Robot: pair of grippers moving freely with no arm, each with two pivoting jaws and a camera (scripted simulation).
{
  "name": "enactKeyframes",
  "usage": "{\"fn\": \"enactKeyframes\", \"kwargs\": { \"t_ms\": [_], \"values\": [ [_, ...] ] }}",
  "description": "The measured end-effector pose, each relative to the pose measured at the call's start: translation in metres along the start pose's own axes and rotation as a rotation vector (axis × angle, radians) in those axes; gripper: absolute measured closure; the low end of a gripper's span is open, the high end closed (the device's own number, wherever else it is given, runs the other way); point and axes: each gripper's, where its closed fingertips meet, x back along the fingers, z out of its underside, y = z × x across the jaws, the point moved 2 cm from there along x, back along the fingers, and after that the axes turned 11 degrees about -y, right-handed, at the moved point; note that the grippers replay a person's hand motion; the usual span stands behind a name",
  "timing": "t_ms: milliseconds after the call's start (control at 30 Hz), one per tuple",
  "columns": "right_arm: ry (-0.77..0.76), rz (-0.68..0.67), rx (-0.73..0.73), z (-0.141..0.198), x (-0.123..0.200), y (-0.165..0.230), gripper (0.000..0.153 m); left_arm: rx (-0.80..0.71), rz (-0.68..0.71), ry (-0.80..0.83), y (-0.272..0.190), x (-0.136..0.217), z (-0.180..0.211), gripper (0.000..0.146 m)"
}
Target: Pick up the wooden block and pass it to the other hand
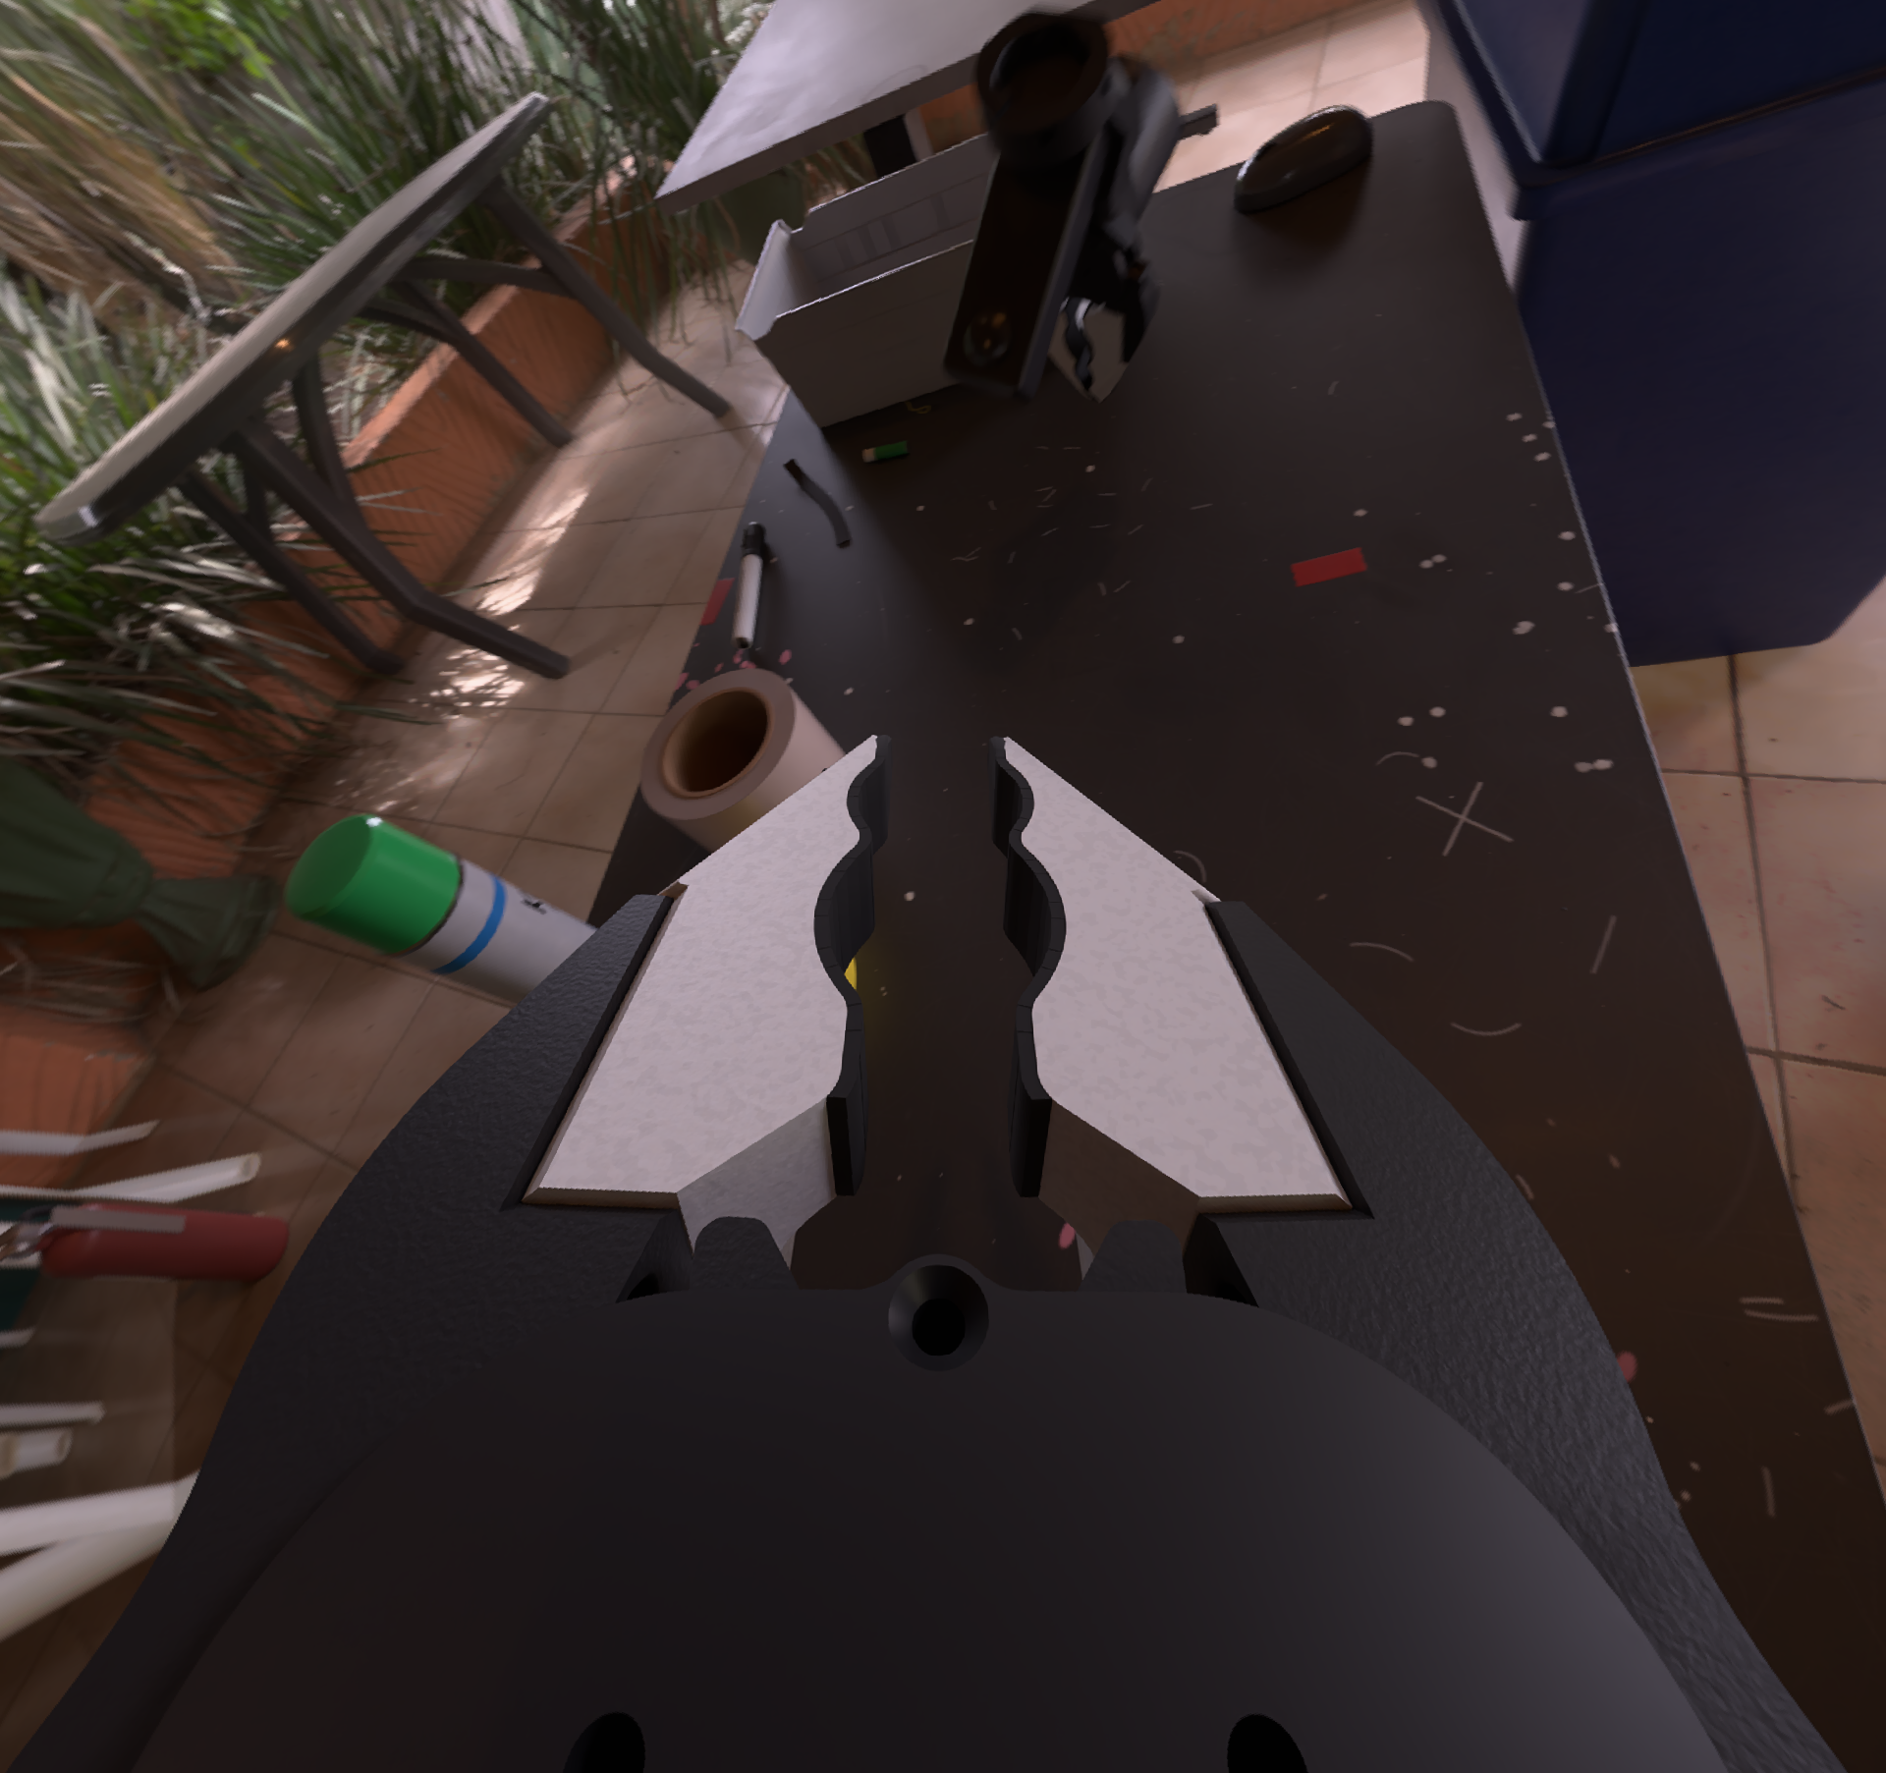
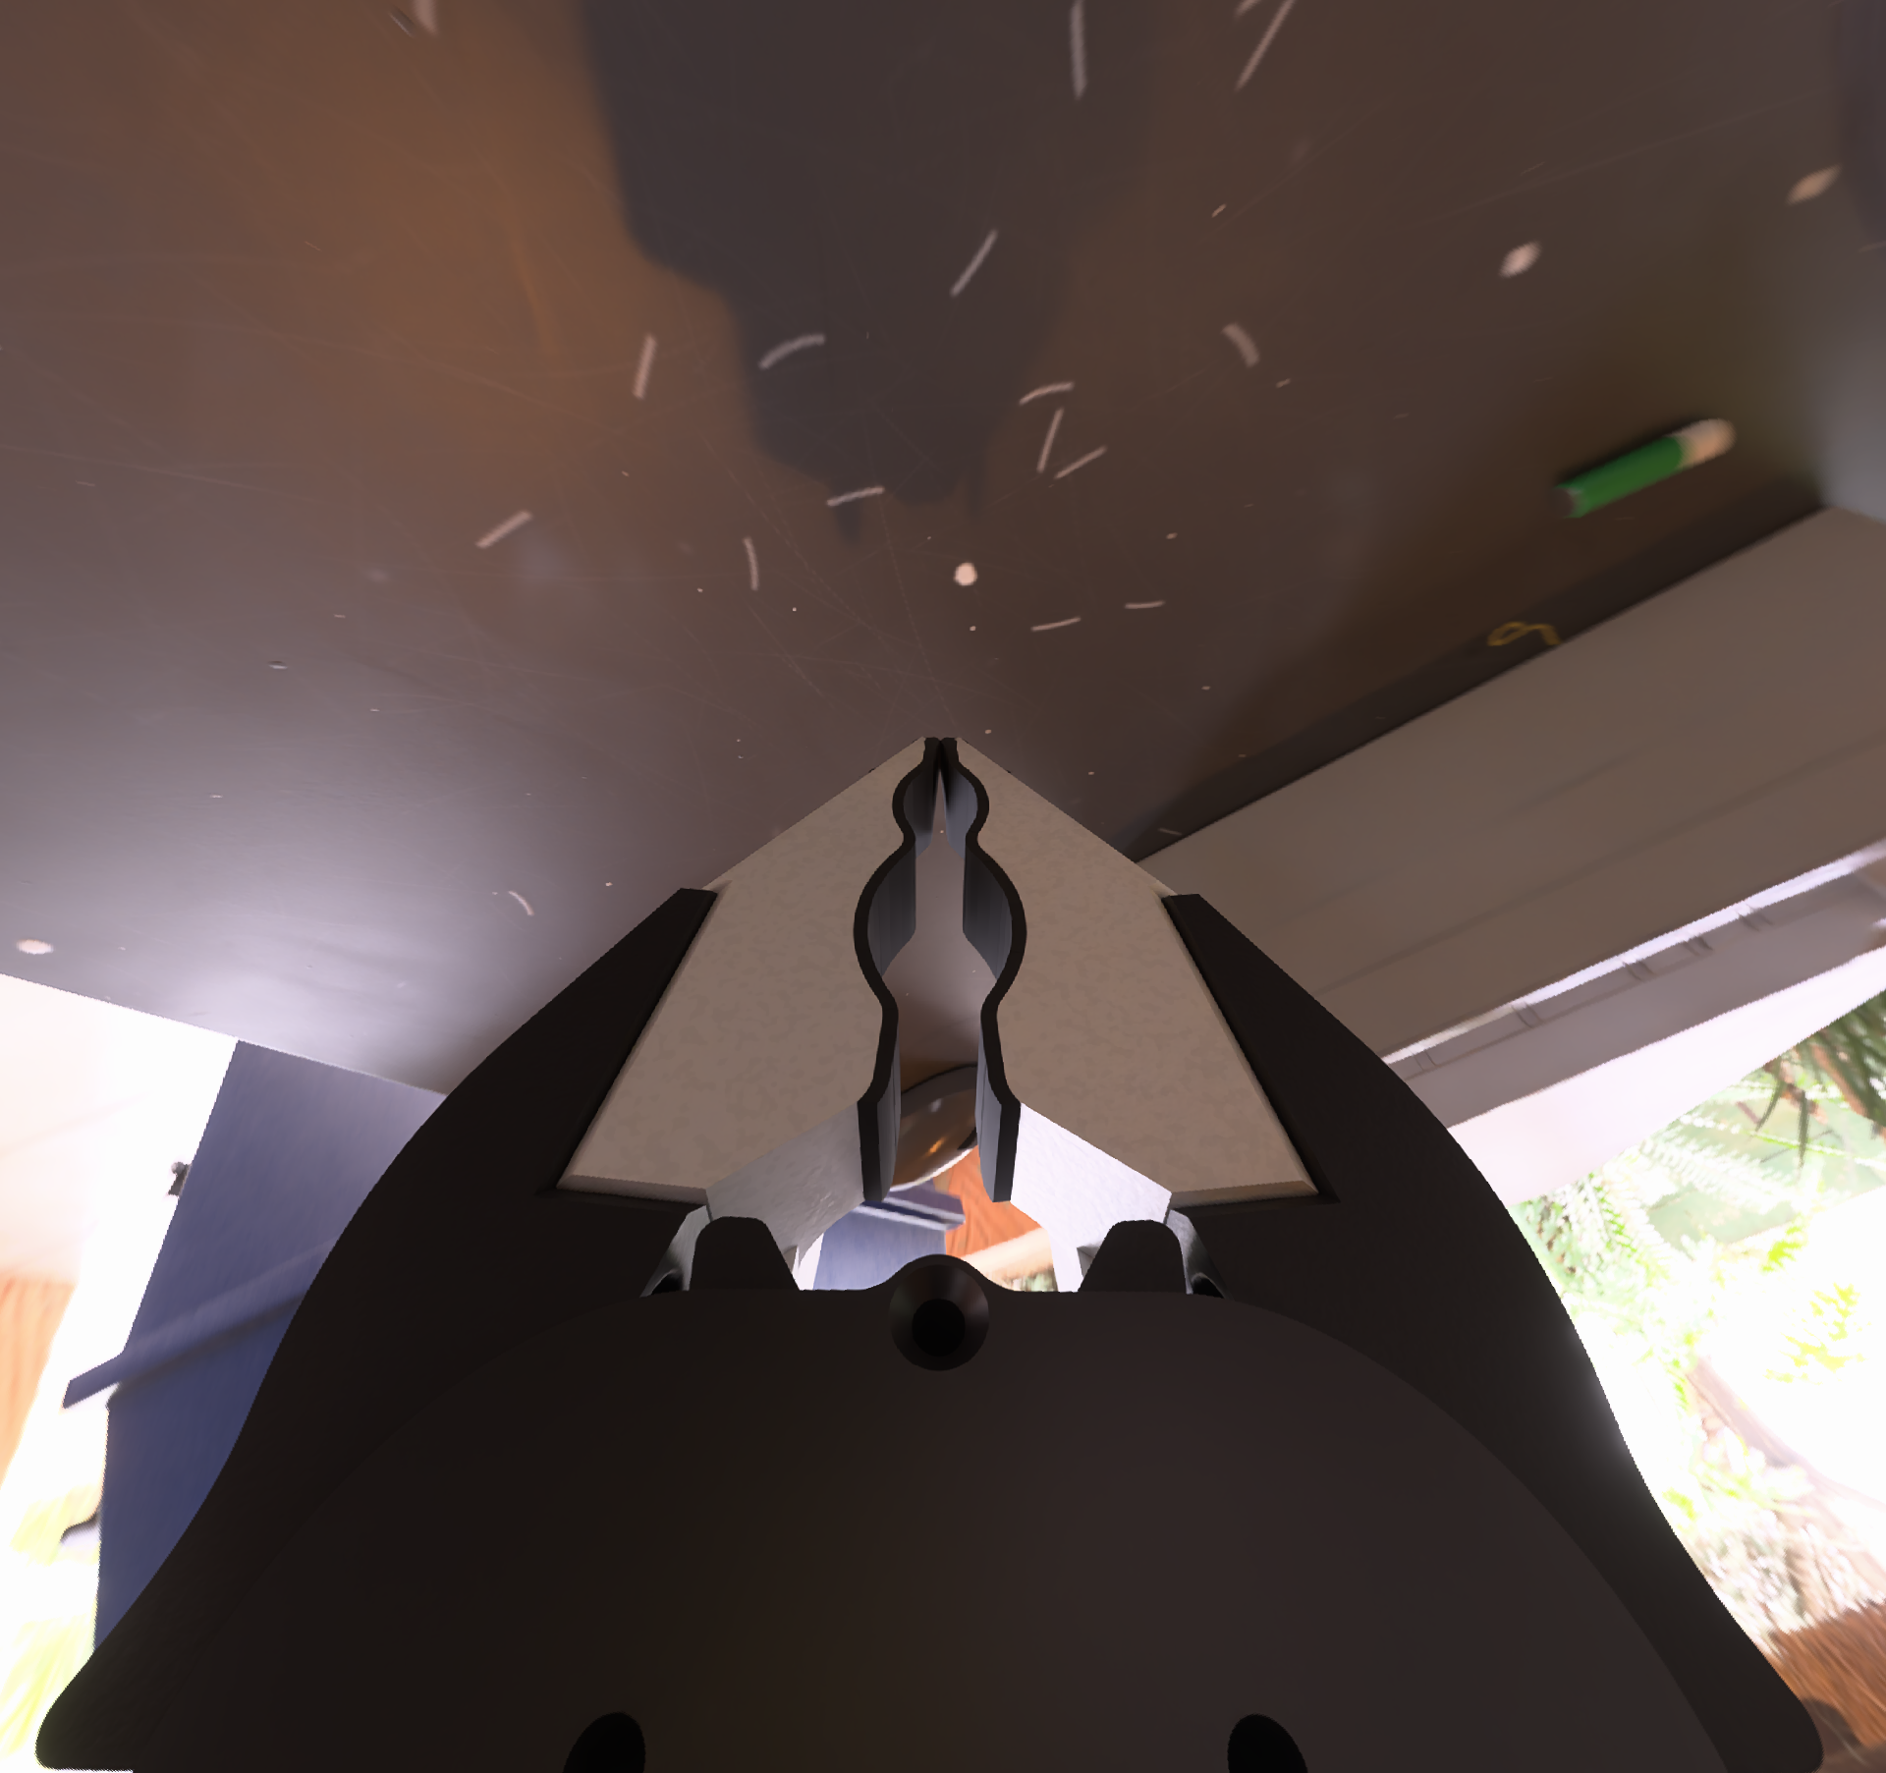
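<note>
No wooden block shows in either view. My left gripper is open and empty, its jaws a hand's width apart, and it hovers above the near part of the dark, scratched table. A small yellow spot peeks out behind its left finger; I cannot tell what it is. My right gripper is shut with the tips touching and nothing between them, and it points down close to the table. It also shows in the left wrist view at the far end of the table, blurred.
A white tray stands at the far left, with a green marker stub beside it; both show in the right wrist view, the tray and the stub. A tape roll, a pen, a green-capped cylinder and a black oval object lie near the edges. A blue bin stands to the right.
</note>
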Motion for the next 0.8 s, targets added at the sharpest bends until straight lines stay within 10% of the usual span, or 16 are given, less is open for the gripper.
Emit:
{"fn": "enactKeyframes", "kwargs": {
  "t_ms": [333, 567, 800],
  "values": [
    [-0.460, 0.214, 0.089, -0.066, 0.125, 0.067, 0.153, -0.012, -0.210, 0.111, 0.020, 0.070, 0.019, 0.127],
    [-0.601, 0.143, 0.261, -0.126, 0.155, 0.126, 0.153, 0.050, -0.315, 0.500, 0.046, 0.146, 0.111, 0.101],
    [-0.659, 0.076, 0.354, -0.162, 0.163, 0.147, 0.153, -0.053, -0.124, 0.928, 0.084, 0.165, 0.228, 0.085]
  ]
}}
